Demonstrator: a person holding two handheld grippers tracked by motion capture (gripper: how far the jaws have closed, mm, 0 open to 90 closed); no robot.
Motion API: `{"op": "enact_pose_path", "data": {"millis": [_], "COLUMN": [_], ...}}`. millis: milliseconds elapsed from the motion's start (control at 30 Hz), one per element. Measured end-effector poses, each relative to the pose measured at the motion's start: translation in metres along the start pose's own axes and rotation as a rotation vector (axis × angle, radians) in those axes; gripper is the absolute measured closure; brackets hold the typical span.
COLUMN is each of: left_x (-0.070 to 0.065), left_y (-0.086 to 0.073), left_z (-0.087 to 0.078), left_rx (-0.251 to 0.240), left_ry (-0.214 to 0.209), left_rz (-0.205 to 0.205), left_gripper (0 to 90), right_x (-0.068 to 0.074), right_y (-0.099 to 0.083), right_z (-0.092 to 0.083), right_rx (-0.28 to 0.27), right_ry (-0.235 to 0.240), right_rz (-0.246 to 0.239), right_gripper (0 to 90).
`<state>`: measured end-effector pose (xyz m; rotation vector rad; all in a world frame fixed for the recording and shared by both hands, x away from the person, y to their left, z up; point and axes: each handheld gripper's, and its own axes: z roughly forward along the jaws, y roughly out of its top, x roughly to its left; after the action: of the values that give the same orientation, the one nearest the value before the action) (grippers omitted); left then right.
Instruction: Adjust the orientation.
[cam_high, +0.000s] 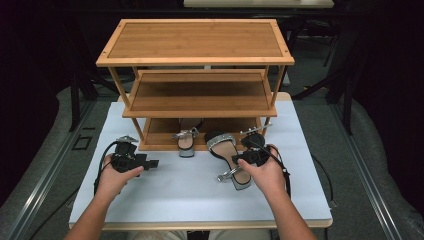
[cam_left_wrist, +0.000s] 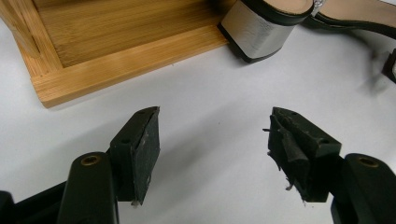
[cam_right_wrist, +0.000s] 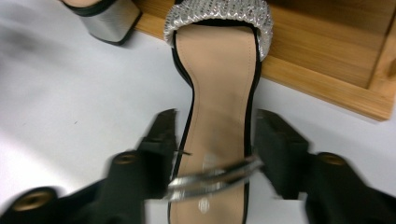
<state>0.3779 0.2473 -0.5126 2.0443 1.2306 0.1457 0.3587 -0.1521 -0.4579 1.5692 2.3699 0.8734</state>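
Note:
A black sandal (cam_high: 227, 150) with a glittery silver toe strap and a tan insole (cam_right_wrist: 219, 84) lies on the white table, toe toward the rack. My right gripper (cam_high: 237, 161) (cam_right_wrist: 215, 140) is shut on it: both pads press against the edges of its sole near the silver ankle strap. The matching sandal (cam_high: 187, 140) rests with its toe on the rack's bottom shelf, and its silver block heel (cam_left_wrist: 259, 32) (cam_right_wrist: 107, 21) hangs over the edge. My left gripper (cam_high: 150, 163) (cam_left_wrist: 215, 140) is open above bare table at the left, with nothing between its pads.
A three-tier bamboo shoe rack (cam_high: 195, 40) stands at the back of the white table (cam_high: 175, 195). Its bottom shelf (cam_left_wrist: 116, 42) (cam_right_wrist: 327, 60) lies just beyond both grippers. Cables trail from each gripper toward the table's front. Dark floor surrounds the table.

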Motion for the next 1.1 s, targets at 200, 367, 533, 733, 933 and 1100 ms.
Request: {"op": "enact_pose_path", "data": {"millis": [200, 367, 533, 733, 933, 1100], "left_x": [0.000, 0.001, 0.001, 0.001, 0.002, 0.002], "left_y": [0.000, -0.001, -0.001, -0.001, -0.002, -0.002], "left_z": [-0.002, 0.002, 0.002, 0.002, 0.004, 0.003], "left_rx": [-0.007, 0.009, 0.009, 0.011, 0.019, 0.014], "left_ry": [0.004, 0.005, 0.006, 0.006, 0.006, 0.007], "left_rz": [0.000, 0.005, 0.004, 0.005, 0.000, -0.001], "left_gripper": [34.1, 34.1, 34.2, 34.1, 34.1, 34.1], "right_x": [0.002, 0.001, -0.001, -0.008, -0.009, -0.007], "right_y": [-0.014, -0.031, -0.047, -0.063, -0.077, -0.083], "right_z": [-0.018, -0.022, -0.022, -0.020, -0.012, -0.004], "right_rx": [-0.019, -0.008, 0.015, 0.042, 0.065, 0.081], "right_ry": [-0.014, -0.024, -0.034, 0.012, 0.034, 0.010], "right_rz": [-0.022, -0.045, -0.042, -0.026, -0.027, -0.025], "right_gripper": [67.1, 76.7, 84.6, 89.8, 90.0, 90.0]}}
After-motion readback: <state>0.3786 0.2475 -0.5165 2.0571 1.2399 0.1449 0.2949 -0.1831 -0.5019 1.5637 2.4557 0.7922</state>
